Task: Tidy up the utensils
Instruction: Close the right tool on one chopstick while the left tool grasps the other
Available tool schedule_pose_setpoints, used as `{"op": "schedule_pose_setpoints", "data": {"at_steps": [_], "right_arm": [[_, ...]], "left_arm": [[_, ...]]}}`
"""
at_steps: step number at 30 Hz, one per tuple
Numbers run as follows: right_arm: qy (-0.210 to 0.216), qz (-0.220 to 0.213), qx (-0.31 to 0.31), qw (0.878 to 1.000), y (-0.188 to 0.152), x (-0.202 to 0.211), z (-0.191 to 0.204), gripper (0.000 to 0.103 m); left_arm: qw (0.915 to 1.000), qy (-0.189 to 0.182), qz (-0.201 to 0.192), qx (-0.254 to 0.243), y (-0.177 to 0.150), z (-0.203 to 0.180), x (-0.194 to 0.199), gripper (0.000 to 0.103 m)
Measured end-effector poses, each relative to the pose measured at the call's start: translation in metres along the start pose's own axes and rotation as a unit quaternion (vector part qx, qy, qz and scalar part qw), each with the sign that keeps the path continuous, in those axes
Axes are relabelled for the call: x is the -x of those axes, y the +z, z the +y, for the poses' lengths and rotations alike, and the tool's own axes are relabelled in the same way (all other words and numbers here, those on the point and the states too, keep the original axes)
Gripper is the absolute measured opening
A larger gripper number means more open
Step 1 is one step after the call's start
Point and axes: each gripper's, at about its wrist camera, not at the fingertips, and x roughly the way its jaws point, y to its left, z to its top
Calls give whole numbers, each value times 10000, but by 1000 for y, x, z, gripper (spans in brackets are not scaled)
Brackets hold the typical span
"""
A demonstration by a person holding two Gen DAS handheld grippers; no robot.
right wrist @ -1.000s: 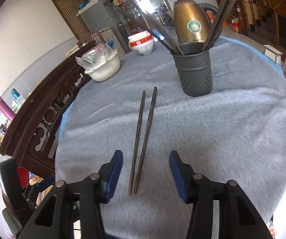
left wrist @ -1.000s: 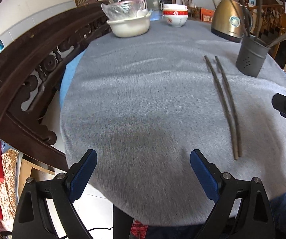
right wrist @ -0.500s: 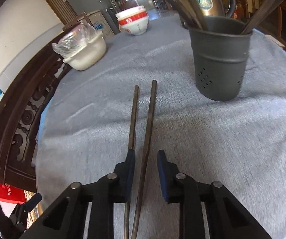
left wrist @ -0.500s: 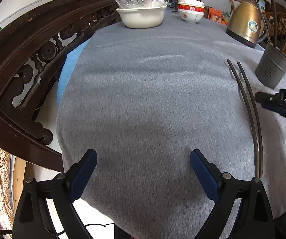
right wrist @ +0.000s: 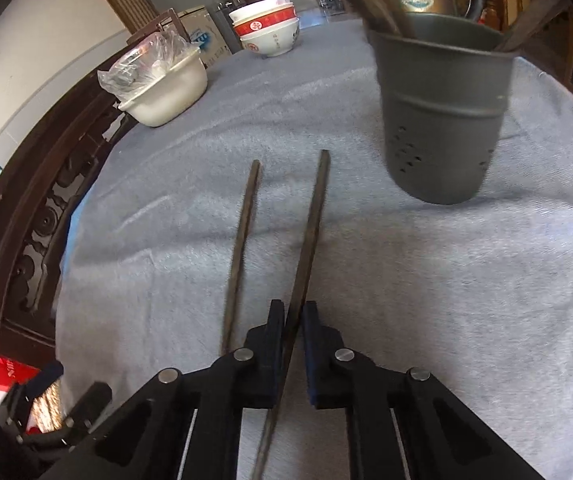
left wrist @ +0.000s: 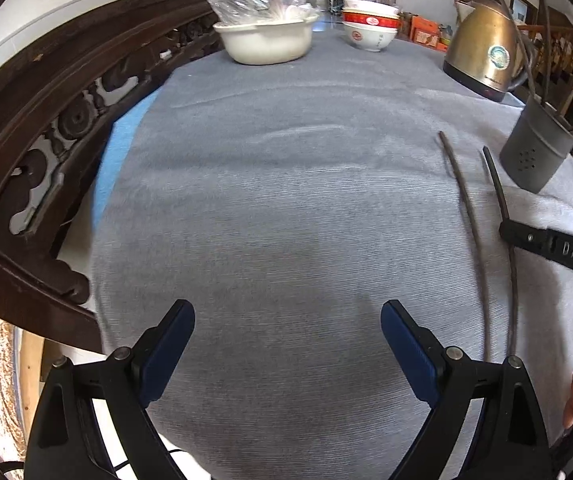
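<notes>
Right gripper (right wrist: 292, 320): our jaws have just been closing and now clamp the right-hand chopstick (right wrist: 310, 224) between the blue pads (right wrist: 276, 344), partway along its length.
Right-hand chopstick: its far end points toward the utensil holder and looks slightly raised off the cloth; its near end runs back under our fingers.
Left-hand chopstick (right wrist: 240, 240): lies flat on the cloth just beside the held one, outside our jaws and apart from it.
Utensil holder (right wrist: 442, 120): dark grey perforated cup standing upright beyond the chopsticks' far ends, with more dark utensils sticking out of it.
Left gripper (left wrist: 288, 340): our jaws stand wide apart with only cloth between them, hanging over the near edge of the table.
Table (left wrist: 286, 220): round, covered in grey cloth.
Far side: white basin (left wrist: 264, 40) holding a clear plastic bag, stacked red-and-white bowls (left wrist: 370, 26), brass-coloured kettle (left wrist: 486, 56) behind the holder.
Left edge: carved dark wooden chair back (left wrist: 46, 128) close against the table.
</notes>
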Motion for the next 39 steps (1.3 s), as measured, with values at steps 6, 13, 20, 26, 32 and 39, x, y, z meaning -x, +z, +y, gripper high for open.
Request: {"op": "schedule_pose_setpoints", "data": {"at_steps": [6,13,20,26,32,39], "right_arm": [[118,151,33,9998,-11,12,-19,10],[130,223,9,9997,-16,21,-35,10],[235,189,-395,9988,-21,32,-64,10],[531,398,-704,9953,-16,33,-78,13],[529,295,-647,9961,-1,31,-73,49],[210,-34,-268,9994,19,23,-55,41]], "left_arm": [[9989,-448,160,7,14,-26,-1,94],[9953,-827,466,-199,36,-61,-14,76],[9882,-1307,762,-255,50,-82,-27,66],[9839,-1557,836,-251,53,-91,-37,48],[9797,-1774,884,-293,52,-88,-40,9],[9717,-2085,1033,-418,31,-65,-30,8]]}}
